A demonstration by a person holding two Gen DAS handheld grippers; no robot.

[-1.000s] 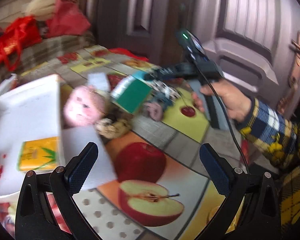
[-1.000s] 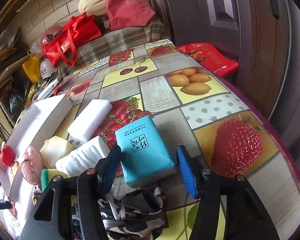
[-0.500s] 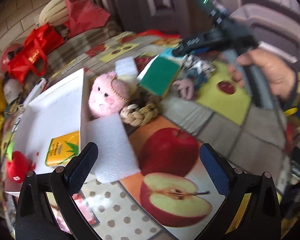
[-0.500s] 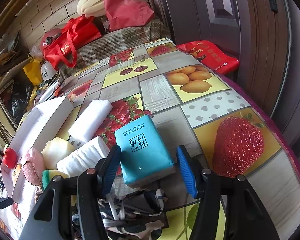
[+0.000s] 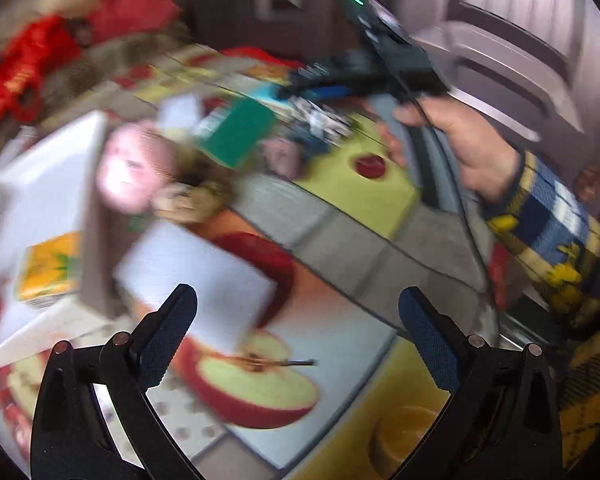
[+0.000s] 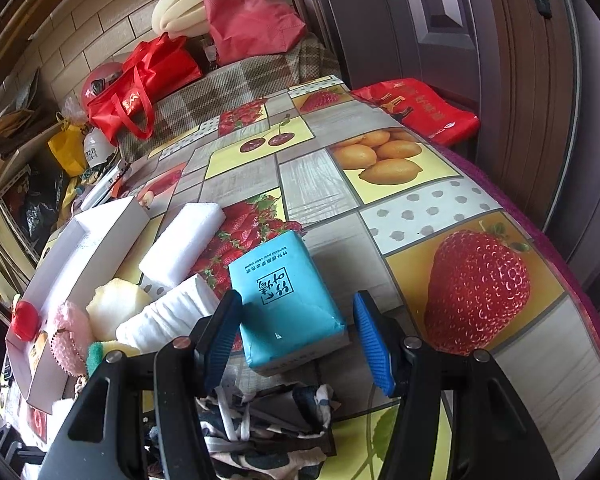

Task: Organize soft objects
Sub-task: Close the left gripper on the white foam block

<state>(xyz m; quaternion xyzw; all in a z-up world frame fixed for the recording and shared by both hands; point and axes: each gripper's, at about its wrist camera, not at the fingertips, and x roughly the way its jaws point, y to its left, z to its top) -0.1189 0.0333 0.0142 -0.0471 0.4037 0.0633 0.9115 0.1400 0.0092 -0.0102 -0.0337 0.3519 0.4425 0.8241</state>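
- Right gripper point(image 6: 296, 340) stood open astride the tissue pack point(image 6: 286, 300), pads not touching.
- Left gripper point(image 5: 300, 320) hung open, empty, above the foam block point(image 5: 196, 276).
- Advice: centre the pack, close gently, lift toward the box point(image 6: 100, 236).

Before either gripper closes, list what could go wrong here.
1. The right gripper straddles the blue paper-wrapped tissue pack with its pads apart; closing off-centre could skew or crush it.
2. The patterned black-and-white cloth below may snag.
3. The left gripper nears the white foam block in a blurred view, so it may nudge it.
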